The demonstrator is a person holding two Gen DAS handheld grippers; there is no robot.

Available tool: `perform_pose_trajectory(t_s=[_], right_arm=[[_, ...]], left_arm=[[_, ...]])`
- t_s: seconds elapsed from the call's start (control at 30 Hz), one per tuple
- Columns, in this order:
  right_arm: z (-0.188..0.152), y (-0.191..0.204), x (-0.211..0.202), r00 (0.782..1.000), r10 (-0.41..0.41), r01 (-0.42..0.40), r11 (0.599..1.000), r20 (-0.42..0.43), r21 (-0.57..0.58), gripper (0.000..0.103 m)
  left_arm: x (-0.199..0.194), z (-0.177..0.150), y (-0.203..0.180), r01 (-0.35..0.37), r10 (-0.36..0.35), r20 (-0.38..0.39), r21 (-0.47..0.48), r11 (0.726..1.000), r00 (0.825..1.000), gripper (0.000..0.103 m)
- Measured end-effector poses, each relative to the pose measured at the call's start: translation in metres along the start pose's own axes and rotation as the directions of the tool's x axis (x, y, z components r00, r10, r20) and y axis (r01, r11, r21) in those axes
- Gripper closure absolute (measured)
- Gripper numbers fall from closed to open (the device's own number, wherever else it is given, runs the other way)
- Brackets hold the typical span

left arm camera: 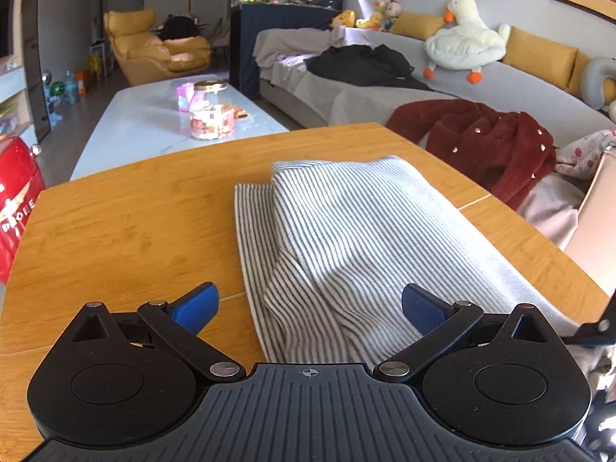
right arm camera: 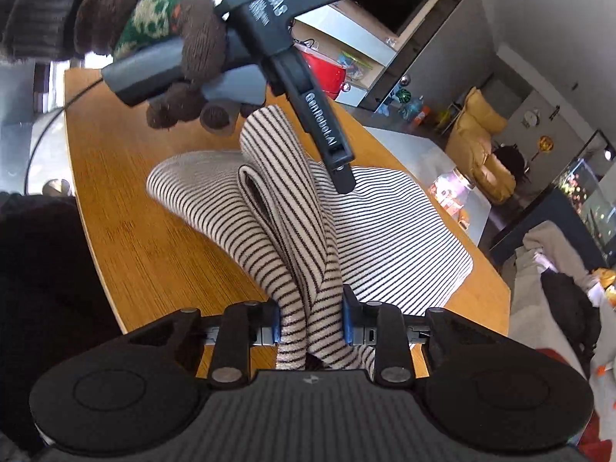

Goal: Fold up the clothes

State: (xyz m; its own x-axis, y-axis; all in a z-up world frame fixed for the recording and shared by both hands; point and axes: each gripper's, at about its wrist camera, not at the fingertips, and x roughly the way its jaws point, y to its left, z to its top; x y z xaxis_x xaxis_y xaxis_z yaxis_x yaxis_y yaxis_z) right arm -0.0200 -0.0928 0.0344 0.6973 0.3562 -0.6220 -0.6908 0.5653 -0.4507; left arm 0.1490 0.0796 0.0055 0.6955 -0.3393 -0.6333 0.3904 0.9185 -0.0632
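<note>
One striped garment (left arm camera: 346, 238) lies half-folded on the table (left arm camera: 127, 231), soft, light and limp. Right tool (right arm camera: 310, 321) is clenched on a bunched fold at its near edge; left tool (left arm camera: 310, 308) hangs released above it, best placed to pinch a corner.

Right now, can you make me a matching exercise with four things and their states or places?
Things:
1. left claw
2. right claw
3. striped cloth
4. red coat

States:
A. lies on the sofa
B. open
C. partly on the wooden table, partly lifted
D. shut on cloth

Pairs: 1-B, 2-D, 3-C, 4-A
</note>
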Motion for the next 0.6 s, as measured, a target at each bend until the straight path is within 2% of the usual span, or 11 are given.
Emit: perform_pose_trajectory(t_s=[0.07,0.17,0.27,0.33,0.47,0.57,0.6], right_arm=[[0.005,-0.011,-0.023,0.999,0.036,-0.036,0.999,0.008,0.012,0.077],[0.016,-0.022,-0.057,0.999,0.038,-0.036,0.998,0.034,-0.059,0.077],[0.038,-0.042,-0.076,0.998,0.045,-0.038,0.992,0.051,-0.124,0.077],[0.054,-0.061,-0.074,0.996,0.081,-0.074,0.989,0.046,-0.127,0.077],[0.066,-0.117,-0.025,0.984,0.176,-0.176,0.984,0.02,-0.002,0.076],[0.054,-0.158,0.035,0.969,0.246,-0.246,0.955,0.02,0.166,0.071],[0.046,-0.167,0.057,0.971,0.241,-0.236,0.947,0.008,0.22,0.069]], left_arm=[[0.004,-0.003,0.002,-0.003,0.003,-0.01,0.007,1.0,1.0,0.0],[0.007,-0.01,0.0,0.021,-0.02,-0.023,0.023,1.0,1.0,0.0],[0.006,-0.018,-0.005,0.081,-0.08,-0.025,0.053,0.995,0.996,0.0],[0.006,-0.021,-0.008,0.115,-0.114,-0.027,0.057,0.992,0.993,0.0],[0.008,-0.023,-0.003,0.137,-0.136,-0.034,0.051,0.989,0.99,0.0],[0.0,-0.02,0.018,0.126,-0.127,-0.011,-0.016,0.992,0.992,0.0],[-0.006,-0.018,0.027,0.129,-0.129,0.003,-0.048,0.99,0.992,0.0]])
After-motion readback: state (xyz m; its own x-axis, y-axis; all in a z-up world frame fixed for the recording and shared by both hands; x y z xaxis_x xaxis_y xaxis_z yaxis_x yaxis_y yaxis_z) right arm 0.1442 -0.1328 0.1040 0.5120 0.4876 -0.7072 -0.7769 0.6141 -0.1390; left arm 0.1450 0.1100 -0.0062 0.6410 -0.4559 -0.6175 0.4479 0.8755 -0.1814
